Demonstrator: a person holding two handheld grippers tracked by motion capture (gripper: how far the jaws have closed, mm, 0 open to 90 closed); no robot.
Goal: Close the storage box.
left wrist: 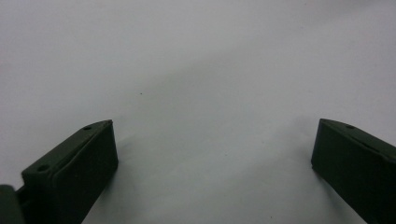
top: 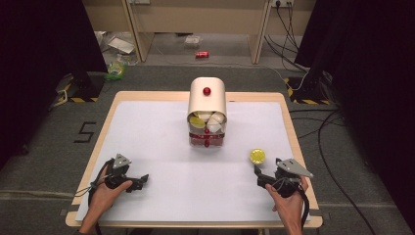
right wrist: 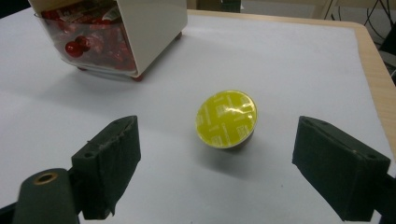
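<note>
Seen from above, the left gripper [top: 142, 179] is rested low on the white table cover [top: 161, 142] near the person's edge, its jaws spread wide and nothing held between them; in the left gripper view only bare white surface lies ahead of the two black pads [left wrist: 77, 170]. At the centre of the table, well apart from both hands, a cream, round-topped capsule dispenser with a red knob [top: 207, 100] is stood, its open front showing a yellow-lidded capsule and pale ones above a clear drawer of red capsules [top: 206, 139]. Further right, a small round coffee capsule with a shiny yellow foil lid [top: 257, 156] is placed alone on the cover, just ahead of the right gripper [top: 256, 171]. In the right gripper view the capsule [right wrist: 227, 119] is framed between the wide-open jaws, slightly right of centre and untouched, with the dispenser [right wrist: 140, 28] beyond to the left.

The step in hand is judged to be the pick-up of the yellow capsule. For a clean grasp, the right gripper should be eased forward and lowered until the pads flank the capsule's body below the foil rim, then closed gently; the thin shell could be dented by force, and a glancing touch could send it sliding on the smooth cover.
</note>
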